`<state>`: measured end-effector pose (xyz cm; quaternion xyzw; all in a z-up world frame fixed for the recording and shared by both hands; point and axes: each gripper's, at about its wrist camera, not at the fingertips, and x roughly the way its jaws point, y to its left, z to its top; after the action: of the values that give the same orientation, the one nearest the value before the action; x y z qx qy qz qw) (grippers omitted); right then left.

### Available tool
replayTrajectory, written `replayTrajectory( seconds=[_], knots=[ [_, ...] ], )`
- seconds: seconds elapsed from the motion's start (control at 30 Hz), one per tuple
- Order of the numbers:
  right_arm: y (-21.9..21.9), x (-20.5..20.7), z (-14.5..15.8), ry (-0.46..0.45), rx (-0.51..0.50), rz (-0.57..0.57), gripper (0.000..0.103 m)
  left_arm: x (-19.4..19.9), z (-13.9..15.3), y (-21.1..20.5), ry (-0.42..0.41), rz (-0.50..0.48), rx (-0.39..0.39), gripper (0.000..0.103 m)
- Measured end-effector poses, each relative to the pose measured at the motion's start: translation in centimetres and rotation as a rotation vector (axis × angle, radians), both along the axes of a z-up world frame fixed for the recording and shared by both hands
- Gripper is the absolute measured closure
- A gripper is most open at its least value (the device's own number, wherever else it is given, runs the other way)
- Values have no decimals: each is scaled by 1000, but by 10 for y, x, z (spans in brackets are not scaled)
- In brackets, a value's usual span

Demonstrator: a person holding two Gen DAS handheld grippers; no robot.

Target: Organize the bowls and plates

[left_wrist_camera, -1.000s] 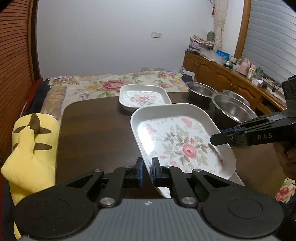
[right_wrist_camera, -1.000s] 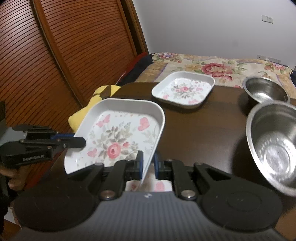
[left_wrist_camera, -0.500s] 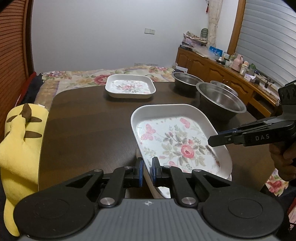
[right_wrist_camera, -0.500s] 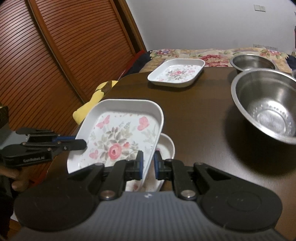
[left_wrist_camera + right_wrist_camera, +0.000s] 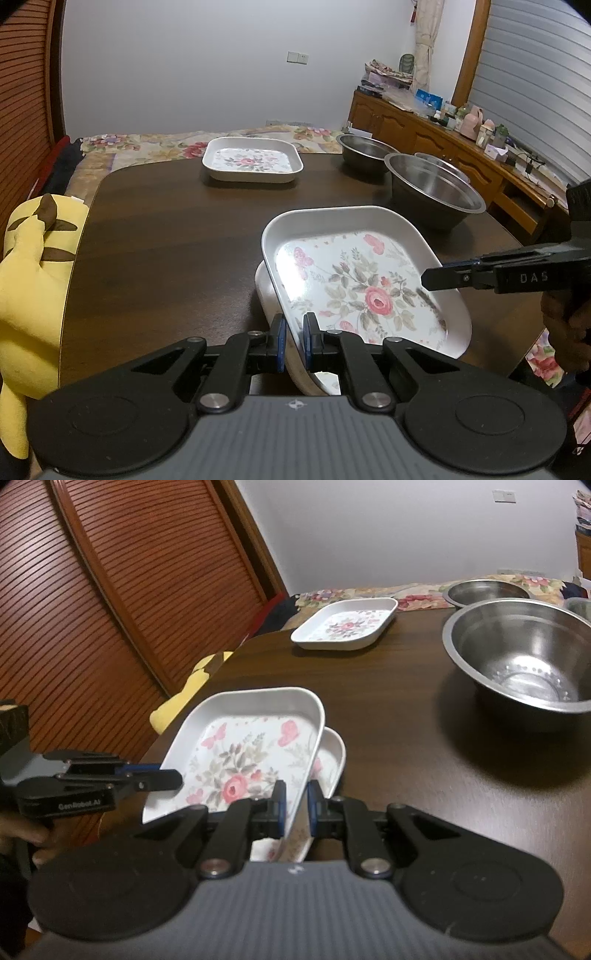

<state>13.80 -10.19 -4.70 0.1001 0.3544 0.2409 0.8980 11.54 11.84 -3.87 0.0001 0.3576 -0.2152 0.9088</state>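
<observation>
A white floral square plate (image 5: 354, 280) (image 5: 243, 753) is held just above a second floral plate (image 5: 264, 291) (image 5: 330, 760) lying on the dark table. My left gripper (image 5: 294, 341) is shut on the held plate's near rim. My right gripper (image 5: 296, 806) is shut on its opposite rim; it shows in the left wrist view (image 5: 424, 278) too. A third floral plate (image 5: 253, 158) (image 5: 345, 627) sits at the table's far side. Steel bowls (image 5: 432, 188) (image 5: 524, 657) stand to the right.
A yellow plush toy (image 5: 33, 266) lies off the table's left edge (image 5: 79, 258). A bed with a floral cover (image 5: 155, 142) is beyond the table. A wooden cabinet (image 5: 436, 129) with clutter lines the right wall. A slatted wooden door (image 5: 92, 609) is at left.
Both grippers have carried the floral plate lower and toward the near table edge, over the second plate. The far plate and bowls have not moved.
</observation>
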Motion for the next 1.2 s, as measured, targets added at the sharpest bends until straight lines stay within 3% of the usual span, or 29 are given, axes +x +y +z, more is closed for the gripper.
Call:
replayTrajectory(
  seconds=[0.2,0.47,0.7,1.2],
  knots=[
    [3,-5,-7,-16,3,-26,89,1,-5,-4,-6,13,1,93],
    [14,-17,-11,-105,-62,-68,89,0,-10,-11,-28,34,25,93],
    [20,-22,-15,-162,-92,-90,89,-3,-15,-18,-71,55,87,93],
    [15,-21,-17,-176,-86,-99,89,0,-16,-12,-72,97,59,93]
  ],
)
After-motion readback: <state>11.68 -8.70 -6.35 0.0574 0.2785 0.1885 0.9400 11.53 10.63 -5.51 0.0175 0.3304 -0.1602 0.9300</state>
